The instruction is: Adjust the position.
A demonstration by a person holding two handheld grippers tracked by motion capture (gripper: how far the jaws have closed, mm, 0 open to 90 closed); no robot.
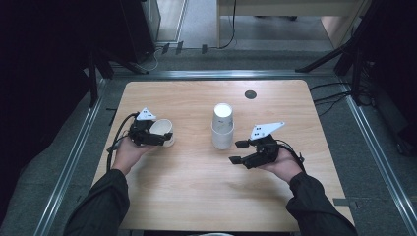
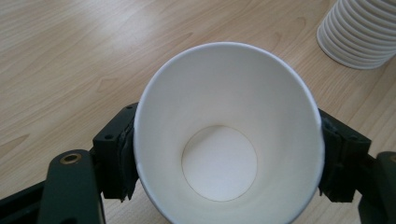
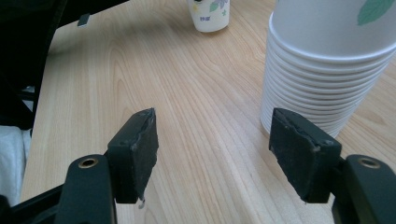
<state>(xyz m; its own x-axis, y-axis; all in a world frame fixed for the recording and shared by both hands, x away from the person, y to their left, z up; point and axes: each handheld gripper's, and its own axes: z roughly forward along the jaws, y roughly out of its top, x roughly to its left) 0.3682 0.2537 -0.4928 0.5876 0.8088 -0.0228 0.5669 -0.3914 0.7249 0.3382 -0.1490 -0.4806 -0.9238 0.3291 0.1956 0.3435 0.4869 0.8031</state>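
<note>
The paper cup (image 2: 229, 140) is white, and it sits between the two black jaws of your left hand-held gripper (image 1: 158, 137). The pads press on its sides, one on each side, so this hand-held gripper is gripping the cup. In the left gripper view you look right down into the cup, past its round rim to its flat bottom. The cup leans a little, with its open mouth tipped toward the camera. In the high view the cup (image 1: 163, 132) is on the left part of the tabletop (image 1: 196, 196), just past your left hand (image 1: 129, 151).

Near the middle of the tabletop stands the stack of cups (image 1: 223, 126). It is upright and white, with many rims one above the other. The paper cup is well apart from it, off to its left. In the left gripper view the stack (image 2: 362, 32) shows at the top right corner.

Your right hand-held gripper (image 1: 238, 151) is on the right side of the stack, near it but not touching. Its jaws stand wide apart with nothing between them, so it is open. In the right gripper view you see bare wood between the two pads, and the stack (image 3: 322, 70) rises just beyond the right pad, with a green leaf print near its top. Your right hand (image 1: 282, 164) holds this hand-held gripper low over the tabletop.

A small dark round spot (image 1: 251, 94) lies on the far part of the tabletop.
</note>
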